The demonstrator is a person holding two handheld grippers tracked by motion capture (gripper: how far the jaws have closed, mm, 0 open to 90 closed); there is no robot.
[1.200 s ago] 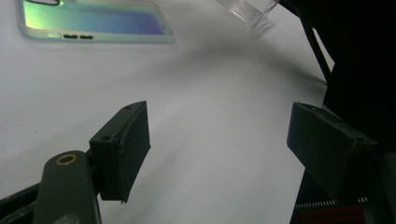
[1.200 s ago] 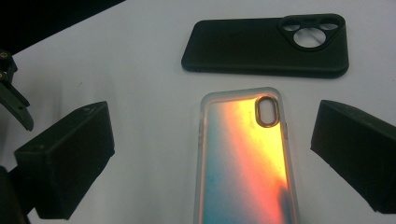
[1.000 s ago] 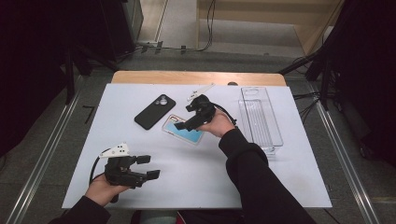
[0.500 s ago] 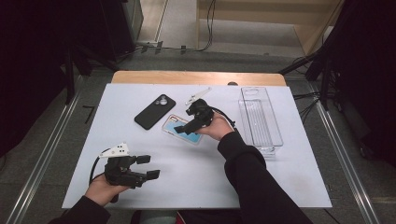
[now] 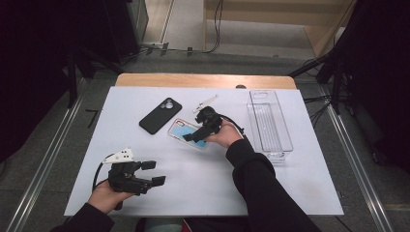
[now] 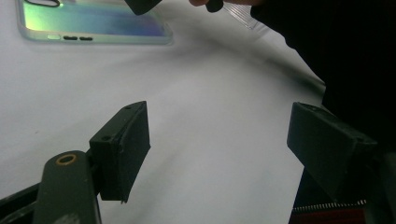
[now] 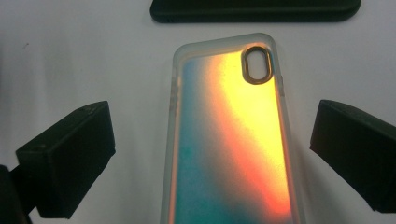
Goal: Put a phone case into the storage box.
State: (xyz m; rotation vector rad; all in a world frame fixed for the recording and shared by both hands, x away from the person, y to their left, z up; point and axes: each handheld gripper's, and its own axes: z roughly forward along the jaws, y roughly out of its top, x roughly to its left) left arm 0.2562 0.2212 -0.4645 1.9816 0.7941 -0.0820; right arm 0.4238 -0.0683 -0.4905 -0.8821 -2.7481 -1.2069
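In the high view, the iridescent phone case (image 5: 186, 133) was seen lying flat on the white bench (image 5: 290, 188) beside a black phone case (image 5: 160, 115), with the right gripper (image 5: 192, 136) lowered over it and the left gripper (image 5: 153, 172) held near the front edge, fingers spread and empty. In the left gripper view, the fingers (image 6: 122, 149) were parted wide over bare bench, the iridescent case at the far left. In the right gripper view, the fingers (image 7: 70, 154) were held wide open on either side of the case, apart from it.

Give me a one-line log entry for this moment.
right gripper: open, straddling iridescent phone case | left gripper: open, idle | black phone: beside case
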